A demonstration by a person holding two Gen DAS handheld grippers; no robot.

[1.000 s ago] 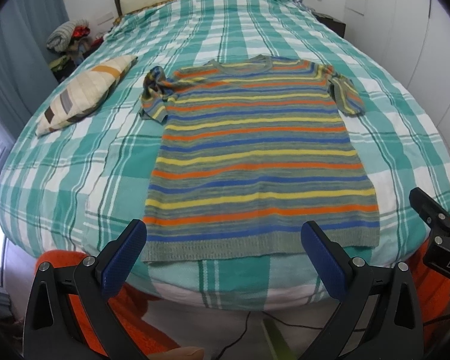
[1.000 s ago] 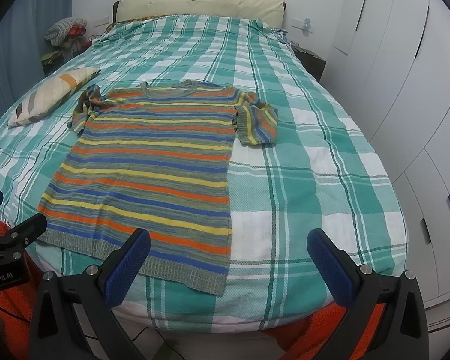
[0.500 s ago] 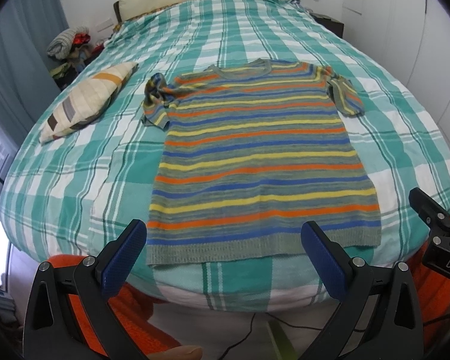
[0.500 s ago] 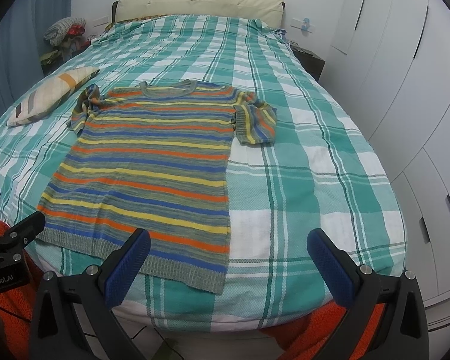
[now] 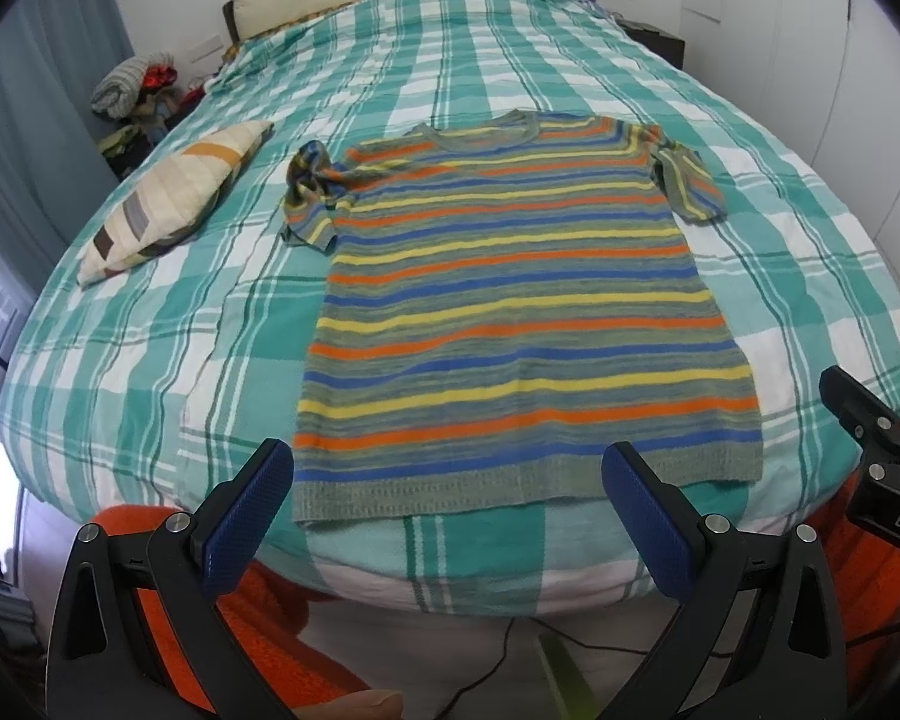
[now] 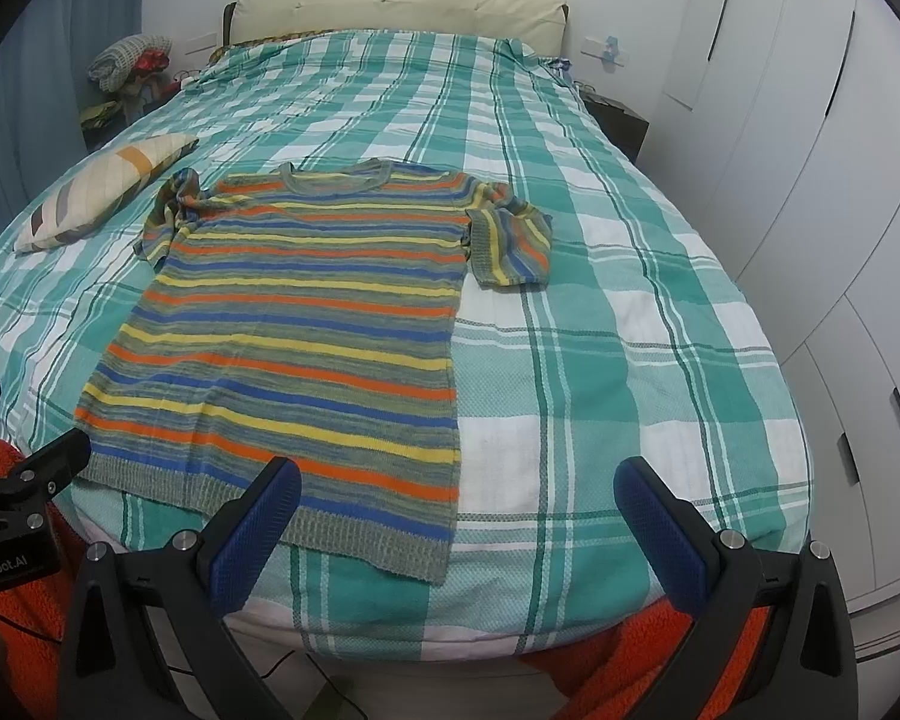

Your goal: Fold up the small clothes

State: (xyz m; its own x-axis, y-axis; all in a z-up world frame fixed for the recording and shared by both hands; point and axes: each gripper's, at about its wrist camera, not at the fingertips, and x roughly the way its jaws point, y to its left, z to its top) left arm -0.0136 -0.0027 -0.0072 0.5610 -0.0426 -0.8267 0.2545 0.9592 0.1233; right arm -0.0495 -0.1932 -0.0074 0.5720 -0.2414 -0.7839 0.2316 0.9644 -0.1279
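Your striped sweater point(image 5: 510, 324) lies flat, hem toward you, in the frame's centre on the checked bed point(image 5: 150, 324), ready for folding. Left gripper point(image 5: 450, 498) and right gripper point(image 6: 456, 510) hover at bottom, jaws apart, gripping nothing.

Striped top point(image 5: 510, 312) flat on checked bed point(image 5: 150, 348); pillow point(image 5: 174, 198) far left; left gripper point(image 5: 447, 501) wide open, near edge.

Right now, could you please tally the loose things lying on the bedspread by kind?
Striped knit shirt: 1
Striped cushion: 1
Total: 2, both lying on the green checked bedspread.
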